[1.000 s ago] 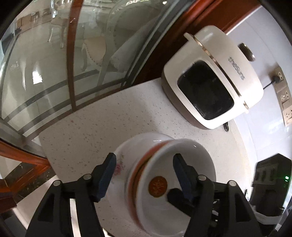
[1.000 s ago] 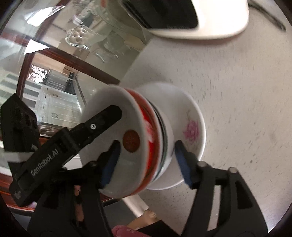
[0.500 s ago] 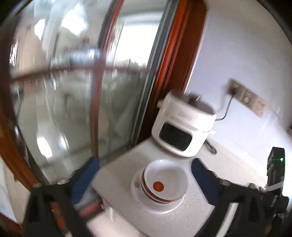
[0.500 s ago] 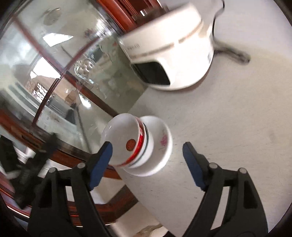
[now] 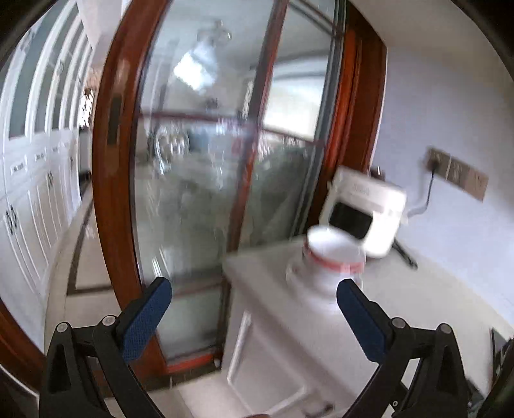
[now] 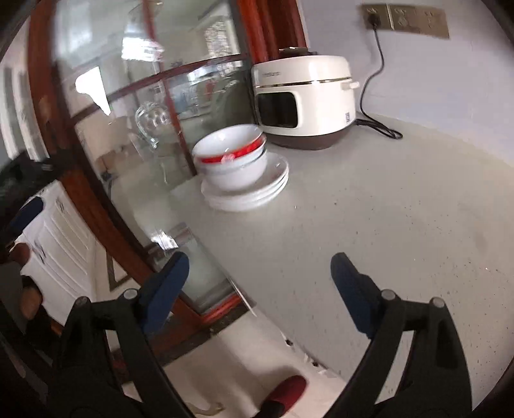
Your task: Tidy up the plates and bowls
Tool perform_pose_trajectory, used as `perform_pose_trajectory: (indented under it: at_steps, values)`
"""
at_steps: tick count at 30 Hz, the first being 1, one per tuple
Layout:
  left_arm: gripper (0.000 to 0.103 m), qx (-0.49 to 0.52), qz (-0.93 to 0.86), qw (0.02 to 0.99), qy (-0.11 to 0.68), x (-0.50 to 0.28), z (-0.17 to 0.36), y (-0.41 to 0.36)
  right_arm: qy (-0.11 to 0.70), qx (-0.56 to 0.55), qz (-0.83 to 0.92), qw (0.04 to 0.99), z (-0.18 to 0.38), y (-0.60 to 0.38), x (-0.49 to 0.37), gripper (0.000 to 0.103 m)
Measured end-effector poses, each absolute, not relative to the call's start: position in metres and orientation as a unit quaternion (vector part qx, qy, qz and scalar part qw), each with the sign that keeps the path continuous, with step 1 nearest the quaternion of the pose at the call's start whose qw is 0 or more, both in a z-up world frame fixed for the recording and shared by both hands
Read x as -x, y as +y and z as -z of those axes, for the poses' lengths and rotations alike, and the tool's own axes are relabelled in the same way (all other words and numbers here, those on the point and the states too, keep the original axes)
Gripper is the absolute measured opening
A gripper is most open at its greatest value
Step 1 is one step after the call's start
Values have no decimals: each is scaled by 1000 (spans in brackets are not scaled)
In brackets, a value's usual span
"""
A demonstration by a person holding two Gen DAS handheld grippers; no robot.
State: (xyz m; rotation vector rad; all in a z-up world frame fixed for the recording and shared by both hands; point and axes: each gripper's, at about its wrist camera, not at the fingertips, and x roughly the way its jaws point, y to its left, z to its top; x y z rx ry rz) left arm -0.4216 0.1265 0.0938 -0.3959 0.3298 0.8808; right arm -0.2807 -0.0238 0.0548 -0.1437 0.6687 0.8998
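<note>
Speckled pale table (image 6: pixel 369 205) against a white wall (image 6: pixel 449 80) with an outlet strip (image 6: pixel 414 20); wood-framed glass door (image 5: pixel 205 180); white panelled cabinets (image 5: pixel 29 193).

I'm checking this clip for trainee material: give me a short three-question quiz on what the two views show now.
1. True or false: the bowls sit stacked on the plates.
2. What stands behind the stack? A) kettle B) rice cooker C) toaster
3. Does the right gripper or the left gripper hold anything?

Key: 1 true; 2 B; 3 no, nothing is between either pair of fingers; the right ones are opening.
</note>
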Motion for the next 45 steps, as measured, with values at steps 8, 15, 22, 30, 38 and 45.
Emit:
perform_pose_trajectory:
  at_steps: [8, 15, 22, 30, 38, 45]
  values:
    - [103, 205, -416, 865, 189, 427, -54, 109, 249, 142, -441, 850, -49, -30, 309, 100]
    - [103, 198, -417, 867, 186, 437, -51, 107, 213, 165, -452, 850, -49, -32, 328, 102]
    - [103, 181, -420, 870, 183, 439, -47, 100, 176, 175, -455, 855, -53, -36, 343, 102]
    - [103, 168, -424, 873, 175, 440, -49, 92, 140, 179, -458, 860, -59, -44, 354, 103]
    - [103, 162, -421, 875, 175, 439, -50, 82, 155, 171, -450, 863, -59, -51, 351, 103]
    - [103, 159, -418, 877, 178, 435, -52, 80, 169, 162, -440, 867, -57, -54, 346, 103]
